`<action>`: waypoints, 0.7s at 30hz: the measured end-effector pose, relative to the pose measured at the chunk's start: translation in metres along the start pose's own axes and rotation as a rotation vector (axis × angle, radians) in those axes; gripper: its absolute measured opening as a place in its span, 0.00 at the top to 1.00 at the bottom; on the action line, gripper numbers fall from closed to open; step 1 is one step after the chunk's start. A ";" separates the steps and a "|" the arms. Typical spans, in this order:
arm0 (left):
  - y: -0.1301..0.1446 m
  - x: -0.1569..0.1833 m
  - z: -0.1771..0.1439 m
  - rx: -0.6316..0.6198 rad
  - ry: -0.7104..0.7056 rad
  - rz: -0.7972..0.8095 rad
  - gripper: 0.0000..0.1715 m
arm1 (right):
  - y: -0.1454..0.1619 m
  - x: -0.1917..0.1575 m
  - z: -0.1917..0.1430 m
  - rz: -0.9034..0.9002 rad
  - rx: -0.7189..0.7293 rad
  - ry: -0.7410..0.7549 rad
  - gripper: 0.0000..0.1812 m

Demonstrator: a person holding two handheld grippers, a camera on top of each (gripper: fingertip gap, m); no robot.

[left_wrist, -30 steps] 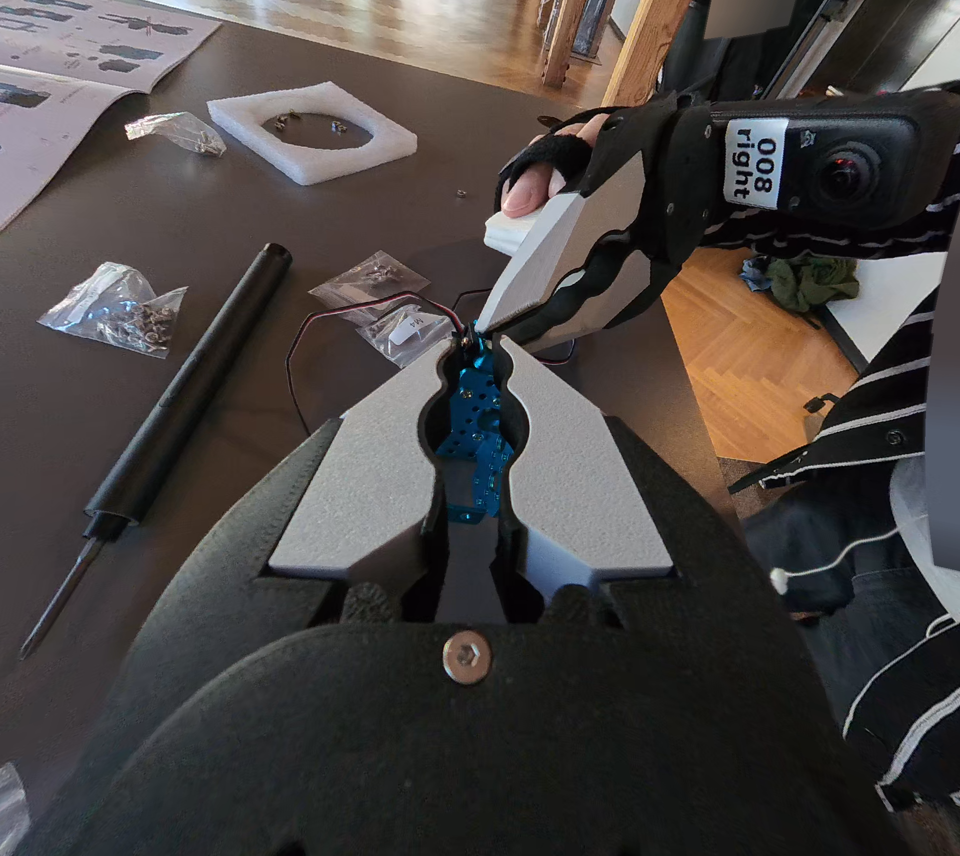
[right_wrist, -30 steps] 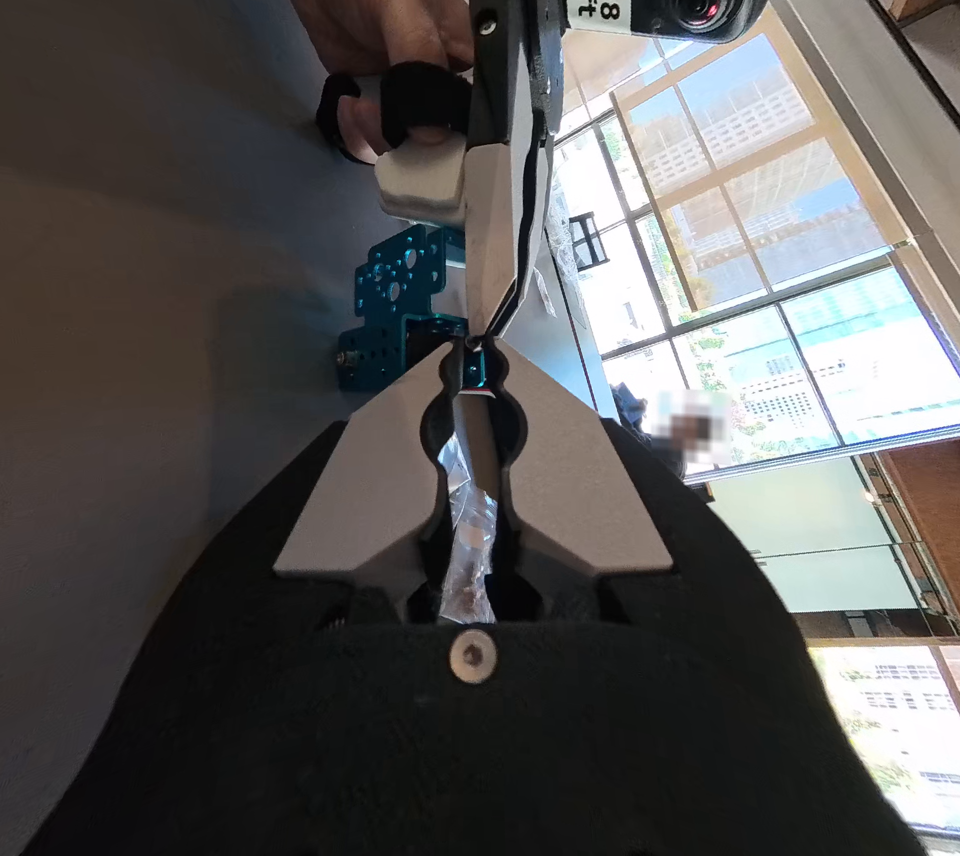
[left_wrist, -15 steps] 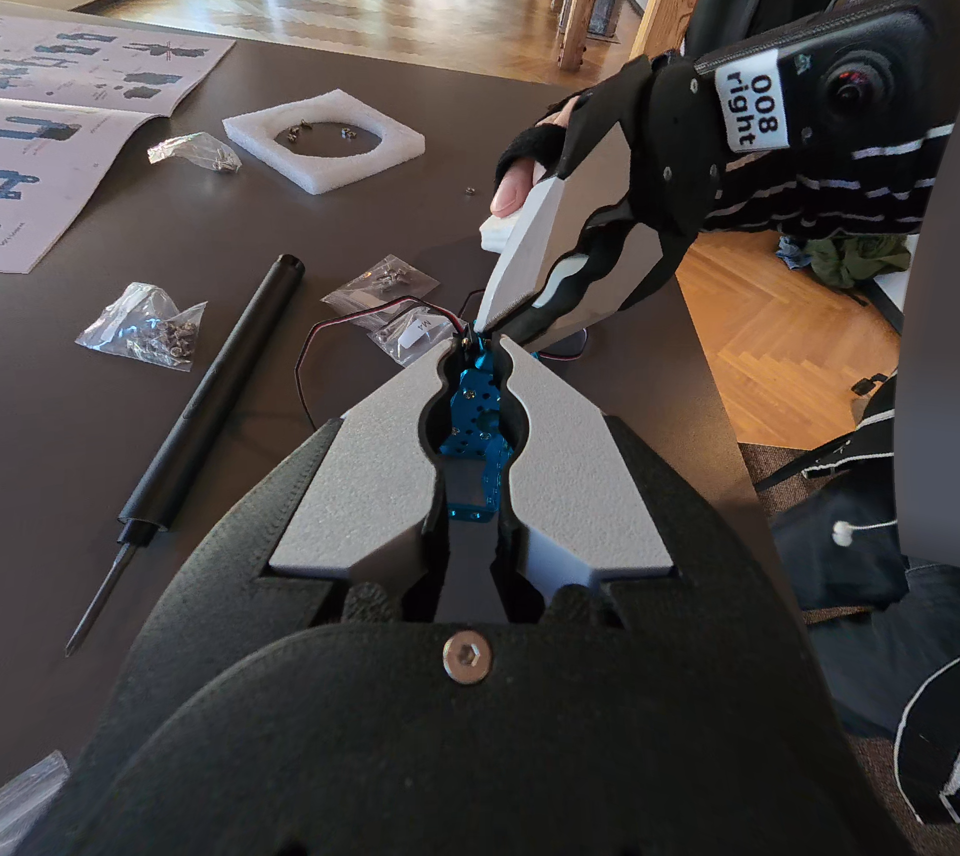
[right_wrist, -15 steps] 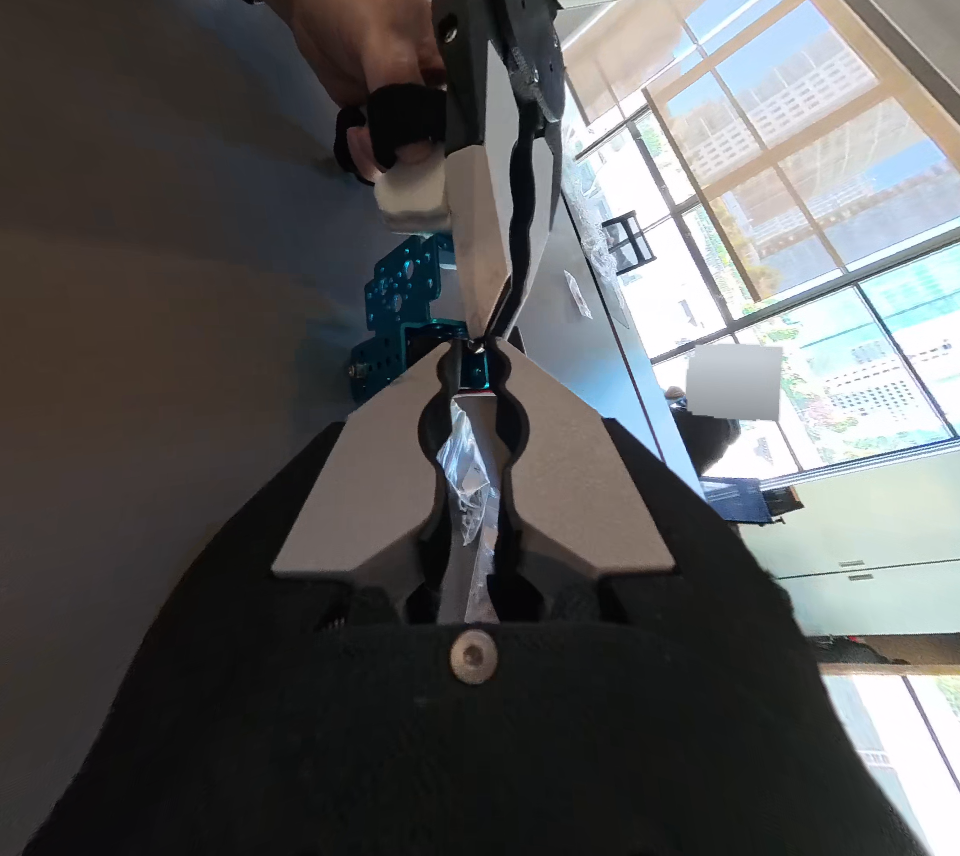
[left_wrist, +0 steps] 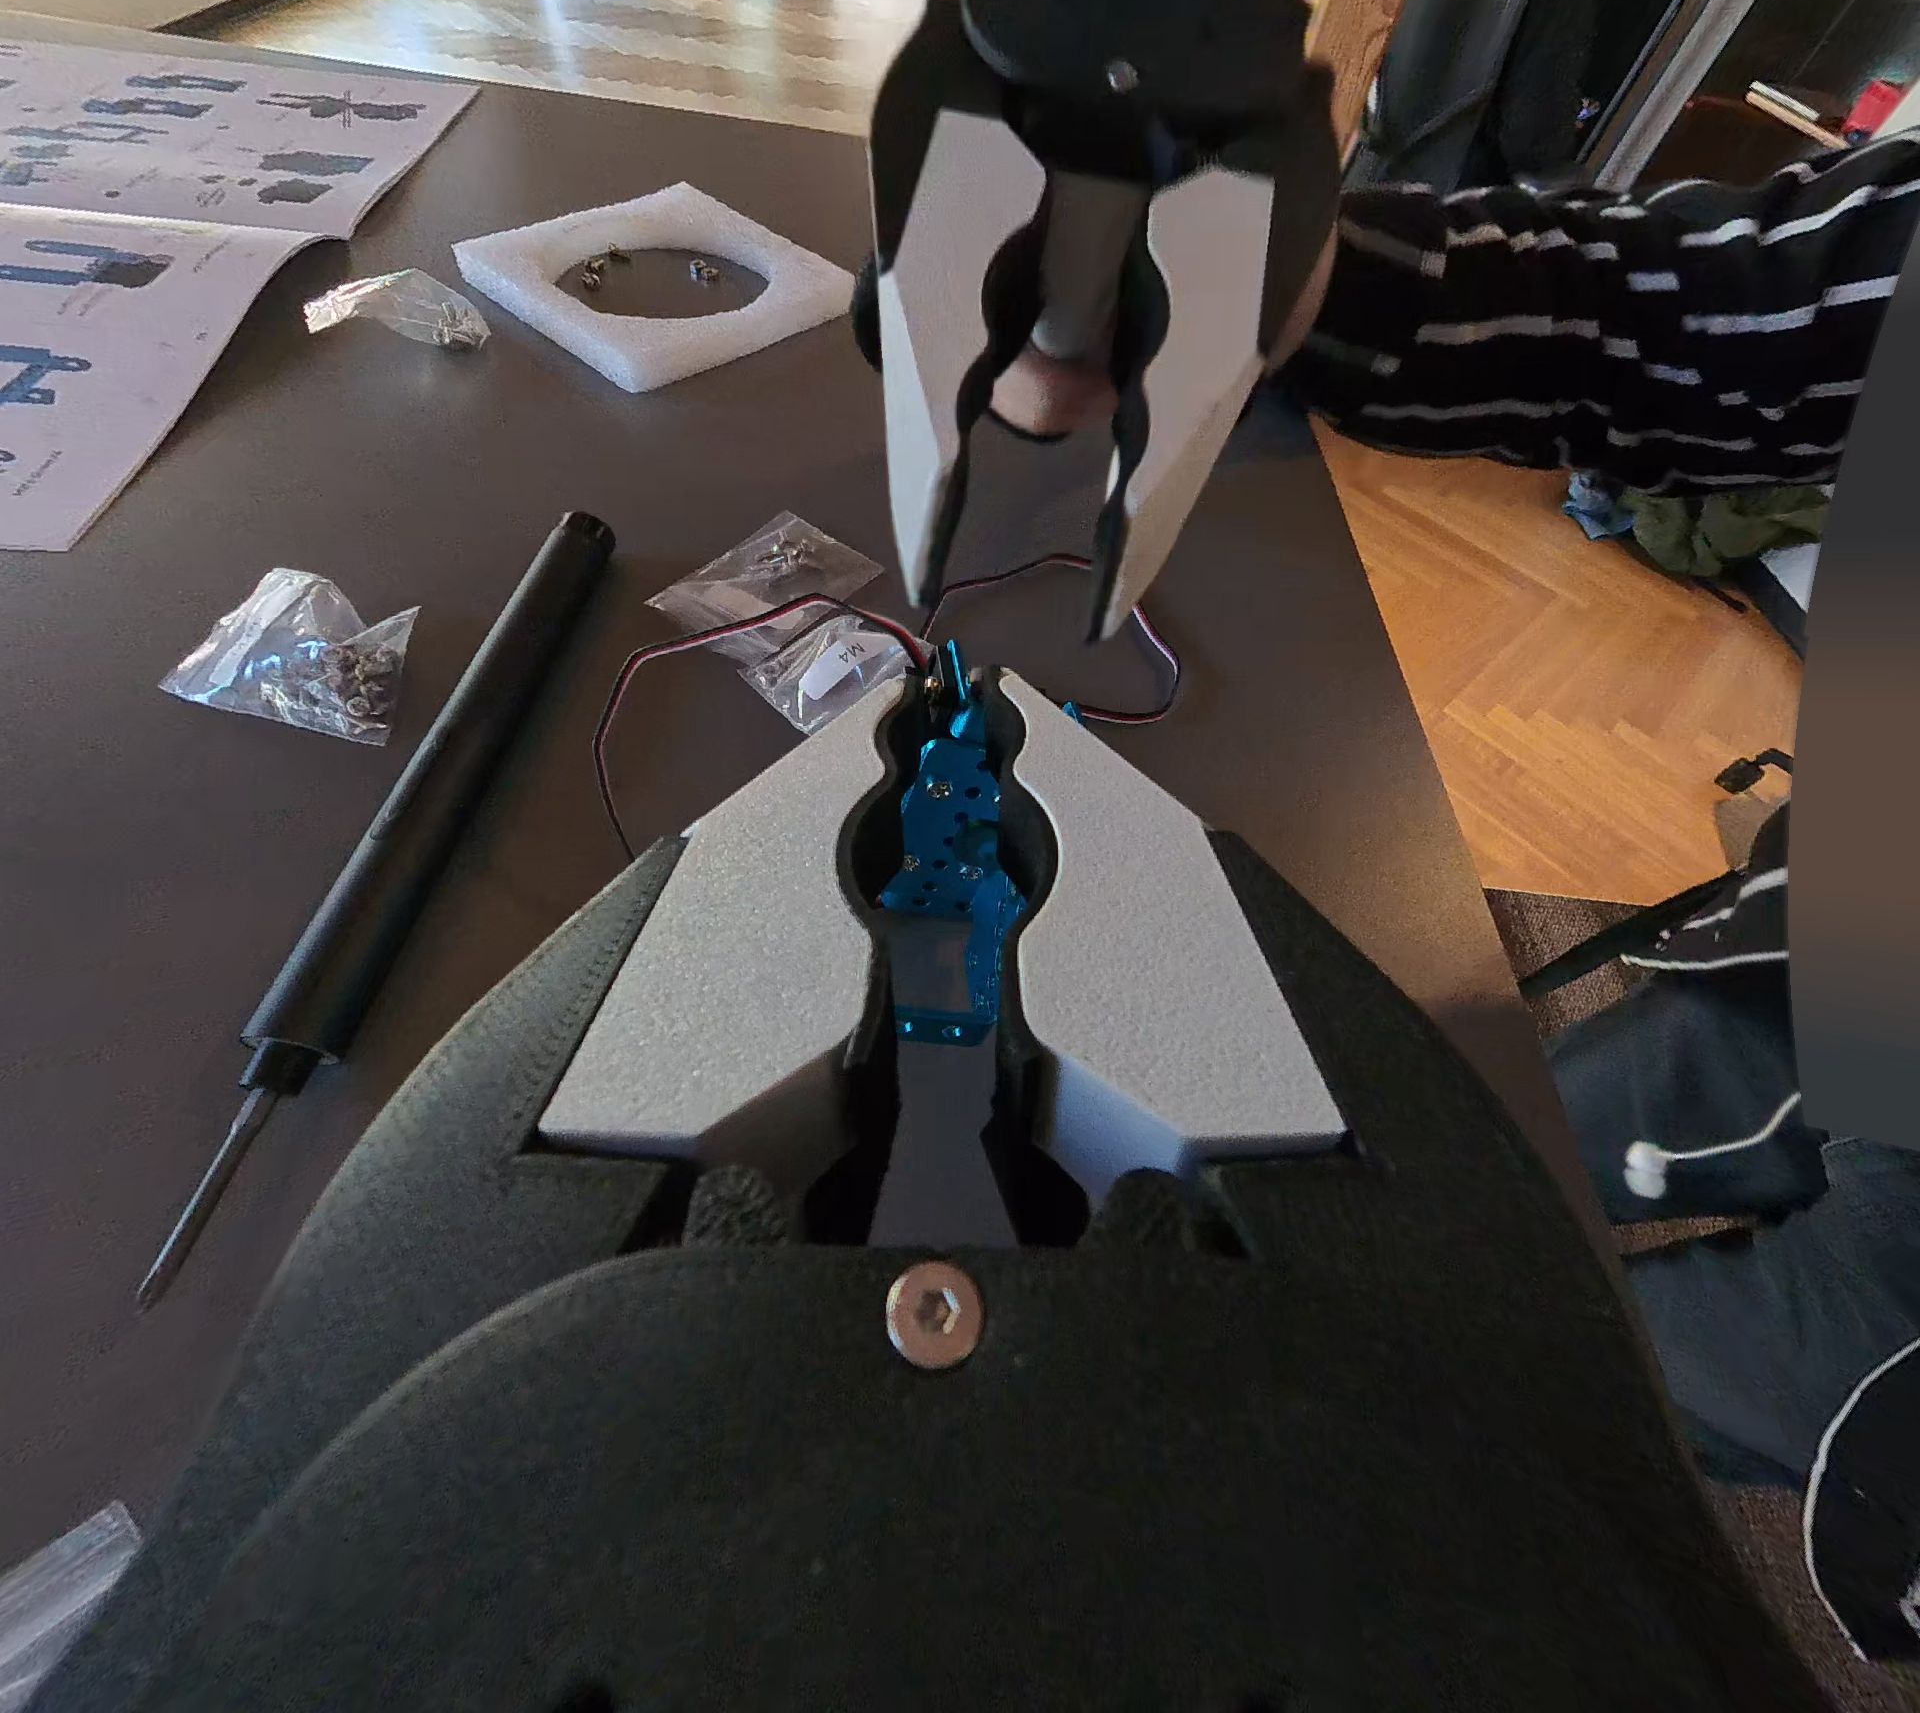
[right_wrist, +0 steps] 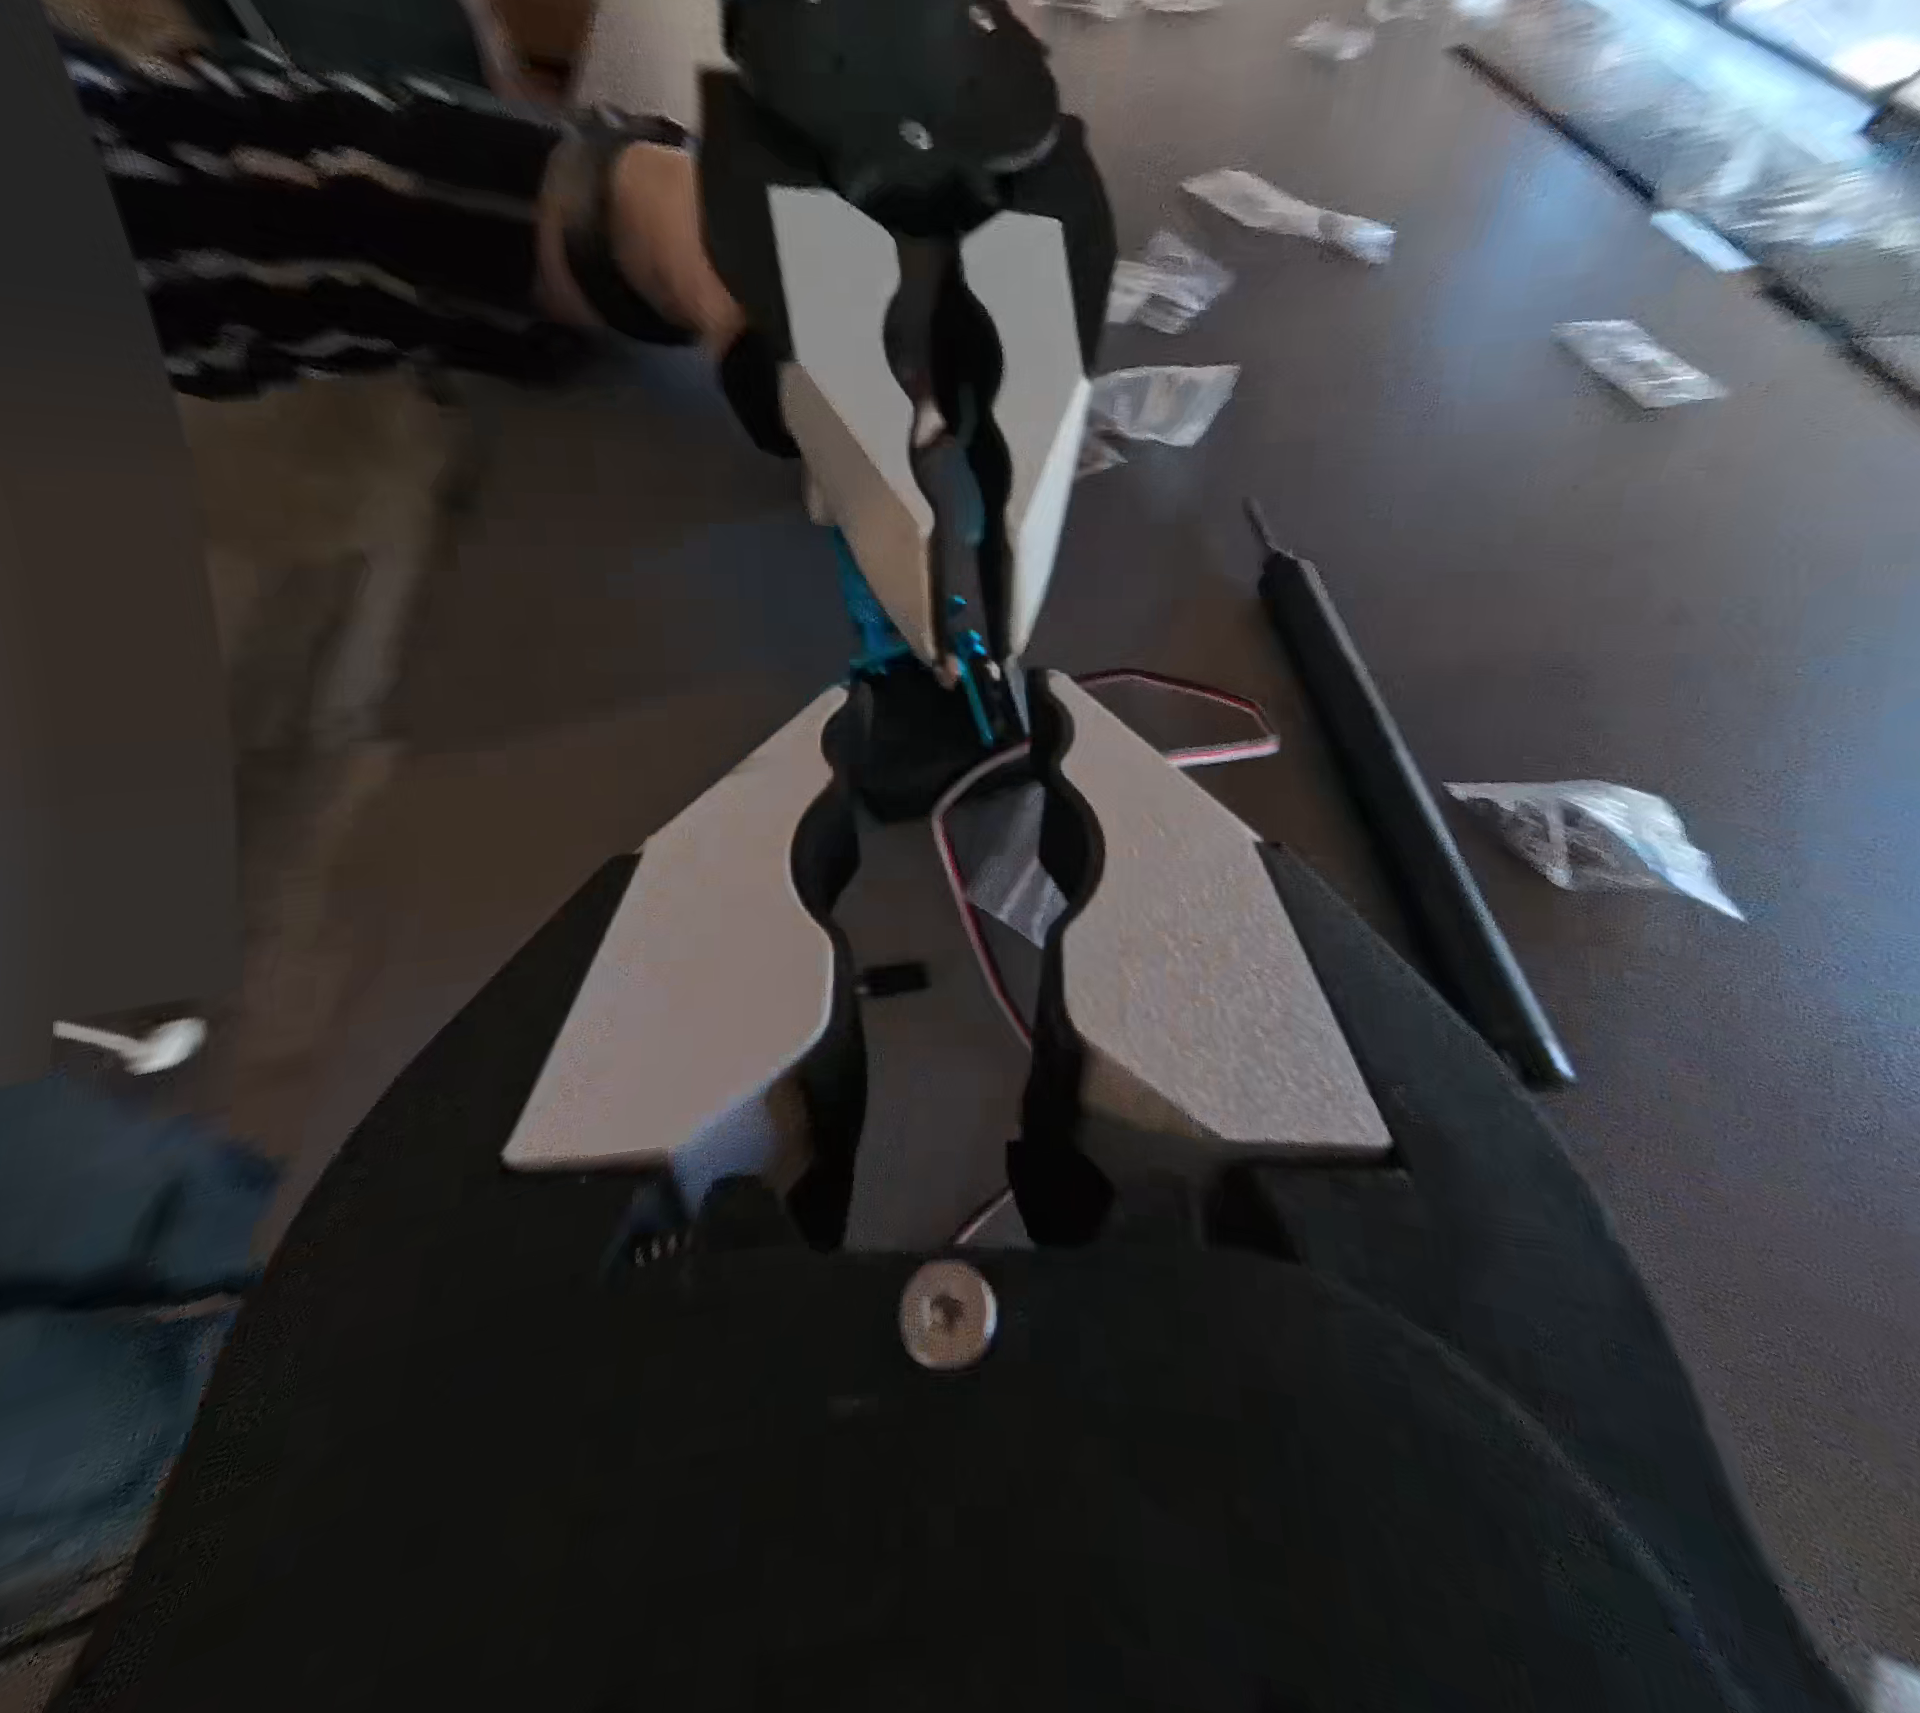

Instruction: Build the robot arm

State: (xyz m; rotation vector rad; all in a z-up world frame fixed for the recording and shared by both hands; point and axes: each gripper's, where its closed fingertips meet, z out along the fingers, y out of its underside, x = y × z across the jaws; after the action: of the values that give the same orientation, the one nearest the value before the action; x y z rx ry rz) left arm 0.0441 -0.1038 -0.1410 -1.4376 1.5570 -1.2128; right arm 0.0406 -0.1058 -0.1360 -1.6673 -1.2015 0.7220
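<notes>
Since half a second ago the right gripper (left_wrist: 1006, 619) has let go, swung round and parted its fingers; it now points down, facing the left one head-on, where before it was pinched shut tip to tip against it. Nearest the lens, the left gripper (left_wrist: 961, 687) is clamped on the blue perforated metal bracket (left_wrist: 956, 842), which sits lengthwise in the slot between its grey pads with a small black part at the tips. That bracket looks rigid, light and hard-edged, so it should hold firm where the flat sides meet the pads; the thin red, white and black wire (left_wrist: 727, 629) trailing from its far end is limp and looks easy to snag or strain. Just beyond the left tips the right gripper hangs over the dark table (left_wrist: 208, 884), jaws apart and empty, the wire looping beneath it; in the blurred right wrist view the wire runs between its open fingers. Left of the gripper lie a black screwdriver (left_wrist: 416, 811) and a clear bag of screws (left_wrist: 301, 661); farther off sit a white foam square (left_wrist: 665, 281) and printed sheets (left_wrist: 156, 240).
</notes>
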 end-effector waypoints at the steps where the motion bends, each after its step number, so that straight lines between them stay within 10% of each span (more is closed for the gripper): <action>1: 0.000 0.000 0.000 -0.002 -0.003 0.005 0.95 | -0.005 -0.003 -0.002 0.039 -0.008 -0.060 0.85; 21: 0.000 0.000 0.001 -0.004 -0.016 0.021 0.95 | 0.005 0.006 0.011 0.227 -0.067 -0.251 0.89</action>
State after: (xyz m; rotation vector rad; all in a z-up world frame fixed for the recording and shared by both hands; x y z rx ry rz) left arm 0.0452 -0.1036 -0.1410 -1.4264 1.5608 -1.1836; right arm 0.0354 -0.0971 -0.1448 -1.8283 -1.2306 1.0672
